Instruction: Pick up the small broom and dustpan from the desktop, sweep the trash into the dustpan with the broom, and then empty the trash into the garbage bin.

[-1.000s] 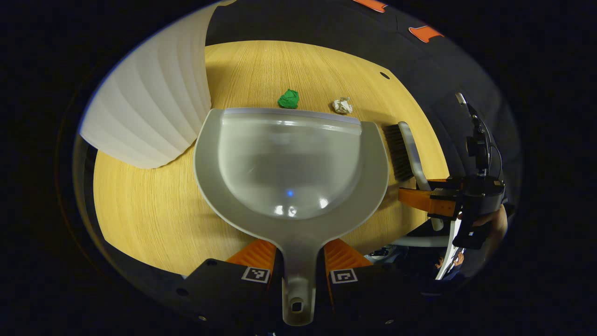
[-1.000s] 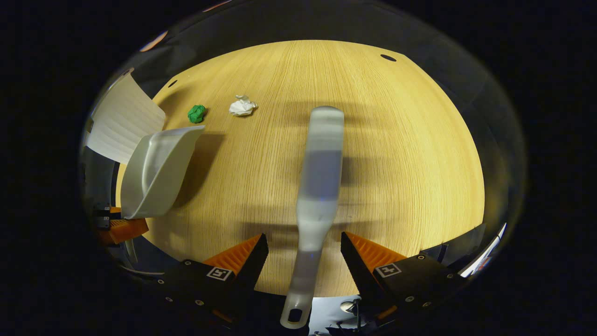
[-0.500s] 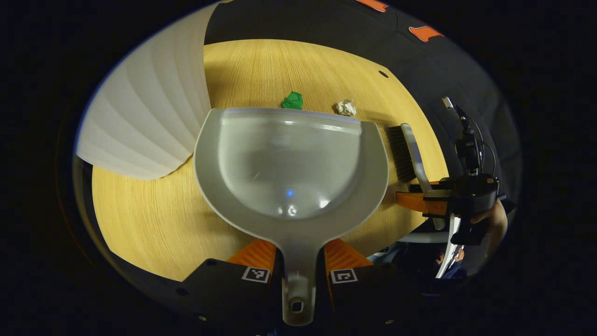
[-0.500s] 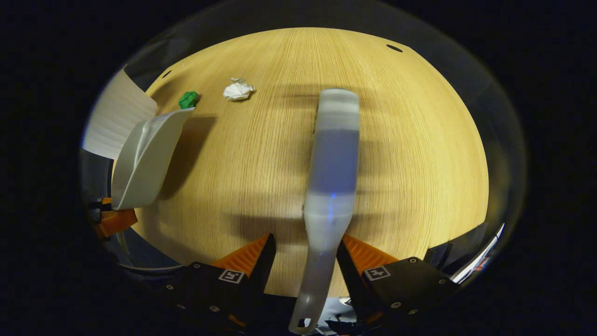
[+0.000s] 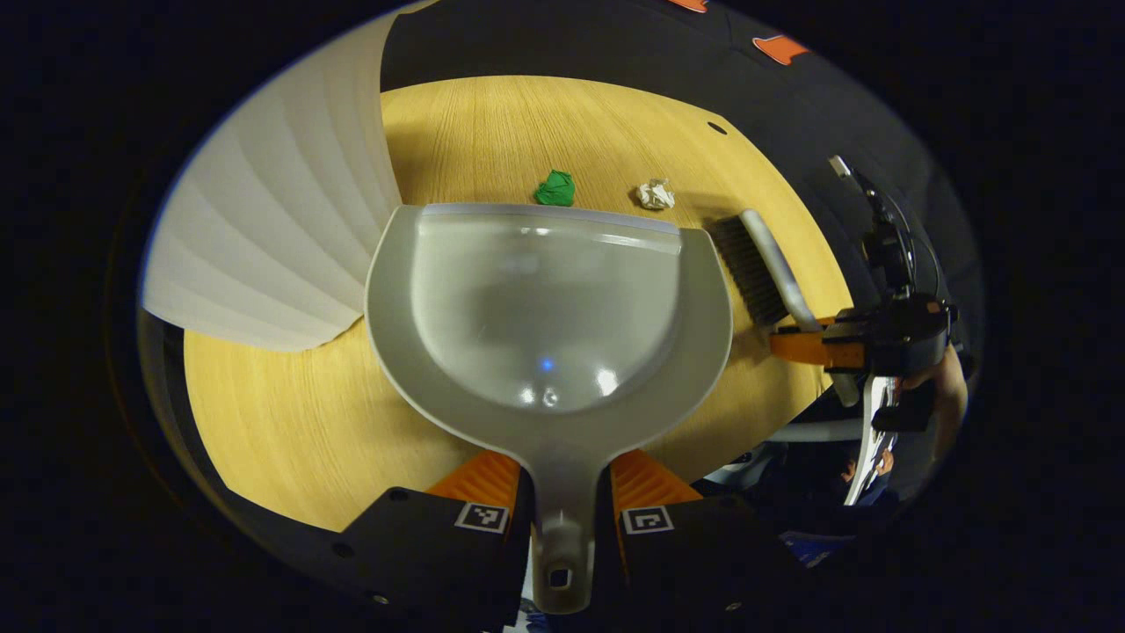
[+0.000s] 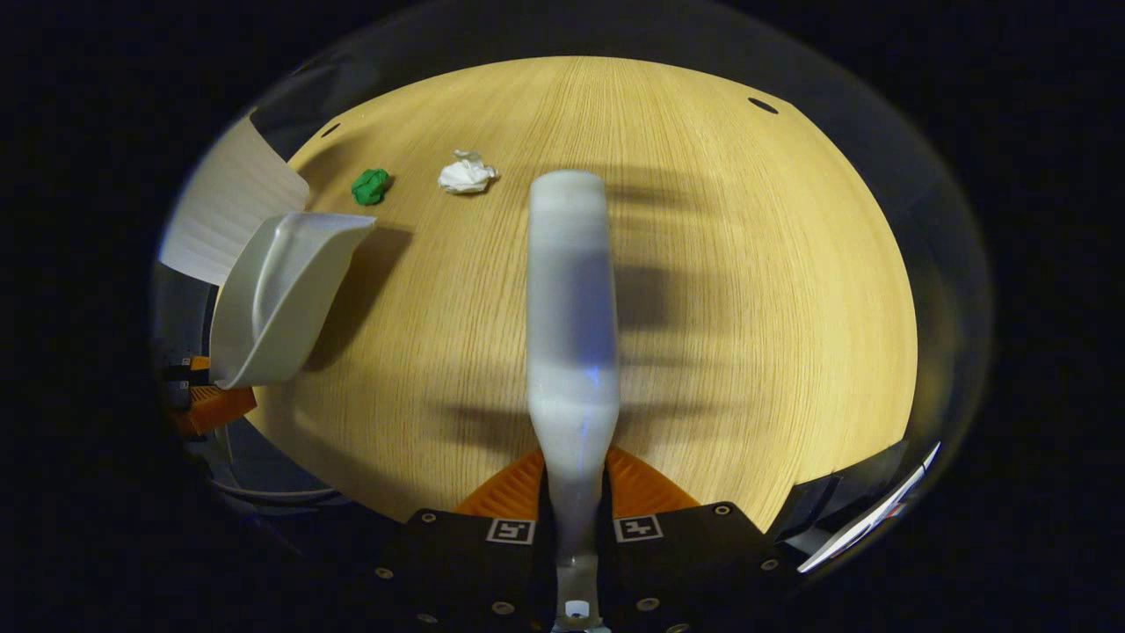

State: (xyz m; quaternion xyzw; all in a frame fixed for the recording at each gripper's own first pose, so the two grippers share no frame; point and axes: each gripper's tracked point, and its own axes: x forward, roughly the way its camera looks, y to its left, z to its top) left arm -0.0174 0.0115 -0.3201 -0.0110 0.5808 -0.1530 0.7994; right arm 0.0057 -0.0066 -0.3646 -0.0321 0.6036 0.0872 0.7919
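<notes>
1. Fingers [image 5: 482, 479] of left gripper [image 5: 562, 492] clamping on dustpan [image 5: 545, 308] handle from both sides; pan held low over desktop [image 5: 290, 422], mouth facing the trash.
2. Right gripper [image 6: 576, 492] pinching broom [image 6: 569, 299] handle, both fingers pressed tight to it; in left gripper view, broom bristles [image 5: 747, 268] hanging just right of the pan rim.
3. Lying just beyond pan lip: green paper ball [image 5: 555, 188]; crumpled white paper ball [image 5: 656, 194] a little to its right, near the bristles.
4. Risking pan lip floating above the wood, so scraps sliding under instead of in.
5. Risking too hard a flick, light balls bouncing off the pan's back wall or skipping past its side toward the desktop edge.
6. Risking broom twisting in the narrow pinch on a slim handle, sweep going crooked.
7. Risking pan bumping the white ribbed garbage bin [image 5: 281, 211] at left when tipping.
8. Counting: two grippers, one broom, one dustpan, two trash balls, one bin.
</notes>
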